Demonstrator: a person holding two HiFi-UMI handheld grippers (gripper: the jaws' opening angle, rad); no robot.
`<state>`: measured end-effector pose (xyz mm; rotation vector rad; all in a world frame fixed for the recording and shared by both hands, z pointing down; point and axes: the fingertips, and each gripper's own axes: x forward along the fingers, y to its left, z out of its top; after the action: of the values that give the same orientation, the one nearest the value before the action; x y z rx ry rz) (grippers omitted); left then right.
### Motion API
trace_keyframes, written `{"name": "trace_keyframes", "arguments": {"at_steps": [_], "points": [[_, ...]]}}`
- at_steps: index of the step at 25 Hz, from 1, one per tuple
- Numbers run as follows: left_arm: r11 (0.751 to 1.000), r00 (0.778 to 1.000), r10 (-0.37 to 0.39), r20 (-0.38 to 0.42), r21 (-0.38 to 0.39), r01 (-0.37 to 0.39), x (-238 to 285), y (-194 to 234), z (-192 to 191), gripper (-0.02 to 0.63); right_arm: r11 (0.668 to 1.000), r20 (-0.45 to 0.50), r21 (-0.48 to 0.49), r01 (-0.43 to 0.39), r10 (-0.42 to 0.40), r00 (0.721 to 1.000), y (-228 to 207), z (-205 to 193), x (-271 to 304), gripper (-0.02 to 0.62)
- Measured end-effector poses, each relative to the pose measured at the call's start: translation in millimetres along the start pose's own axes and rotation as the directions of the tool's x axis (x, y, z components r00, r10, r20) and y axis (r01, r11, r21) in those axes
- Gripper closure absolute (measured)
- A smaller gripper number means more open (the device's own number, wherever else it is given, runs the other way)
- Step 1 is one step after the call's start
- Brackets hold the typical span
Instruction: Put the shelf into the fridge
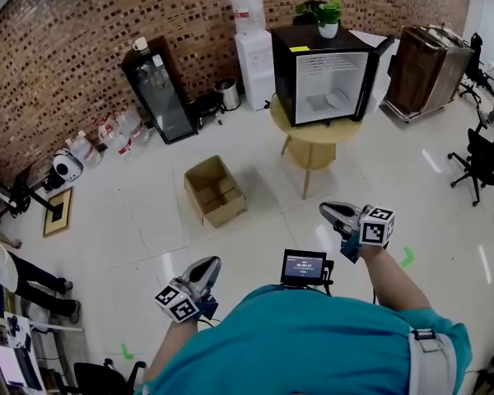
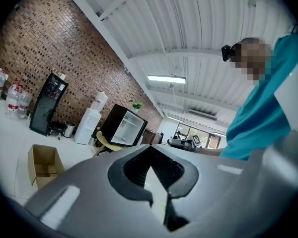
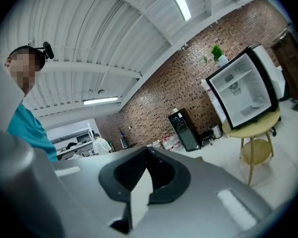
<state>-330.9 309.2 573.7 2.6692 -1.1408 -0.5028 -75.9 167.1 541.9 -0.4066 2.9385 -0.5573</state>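
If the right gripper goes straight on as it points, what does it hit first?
Nothing near: the right gripper aims left of the fridge, and the way looks free up to the brick wall, though depth is unclear.

Black cube-shaped mini fridge, white inside, stands far right on a round pale-yellow table. Red-brown brick wall behind; brown cardboard box on glossy white floor.
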Motion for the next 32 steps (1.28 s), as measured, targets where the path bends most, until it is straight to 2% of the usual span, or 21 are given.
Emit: {"name": "trace_keyframes", "arguments": {"at_steps": [4,7,10,12,16,19,22,24,27,32], "points": [[0.999,0.999,-0.032,0.020,0.014,0.032,-26.0,3.4,23.4,0.607,0.998,-0.047,-0.046,-0.048,0.046,0.998,53.0,1.0,35.0,0.594],[0.999,0.998,-0.041,0.047,0.034,0.039,-22.8,-16.9,24.6,0.607,0.994,-0.033,-0.060,-0.094,0.092,0.995,71.0,8.2,27.0,0.594],[0.999,0.997,-0.004,0.080,0.051,0.000,-23.8,-45.2,13.1,0.607,0.987,-0.025,-0.081,-0.139,0.137,0.990,81.6,1.4,7.9,0.594],[0.999,0.995,0.021,0.101,0.036,-0.025,-21.3,-72.3,-12.4,0.607,0.983,-0.013,-0.091,-0.158,0.158,0.987,80.5,-12.9,-22.7,0.594],[0.997,0.997,0.043,0.071,0.058,-0.047,8.8,-117.5,-74.5,0.607,0.979,0.020,-0.081,-0.185,0.187,0.982,53.6,-34.5,-94.0,0.594],[0.996,0.995,0.062,0.082,0.057,-0.066,39.9,-135.6,-93.0,0.607,0.981,0.013,-0.050,-0.188,0.188,0.982,22.0,-37.4,-127.3,0.594],[0.995,0.995,0.059,0.078,0.074,-0.065,68.1,-145.1,-95.4,0.607,0.980,0.002,-0.042,-0.196,0.196,0.981,-1.5,-27.6,-142.6,0.595],[0.993,0.995,0.061,0.073,0.095,-0.068,73.0,-146.6,-91.0,0.607,0.974,0.000,-0.071,-0.214,0.214,0.977,-3.5,-23.5,-142.5,0.595],[0.994,0.993,0.074,0.096,0.072,-0.081,57.8,-141.6,-80.8,0.607,0.972,0.006,-0.089,-0.216,0.218,0.976,12.1,-25.2,-130.5,0.595],[0.994,0.992,0.060,0.112,0.085,-0.070,23.2,-134.6,-68.9,0.607,0.971,-0.010,-0.118,-0.209,0.209,0.978,41.5,-35.5,-110.3,0.595]]}}
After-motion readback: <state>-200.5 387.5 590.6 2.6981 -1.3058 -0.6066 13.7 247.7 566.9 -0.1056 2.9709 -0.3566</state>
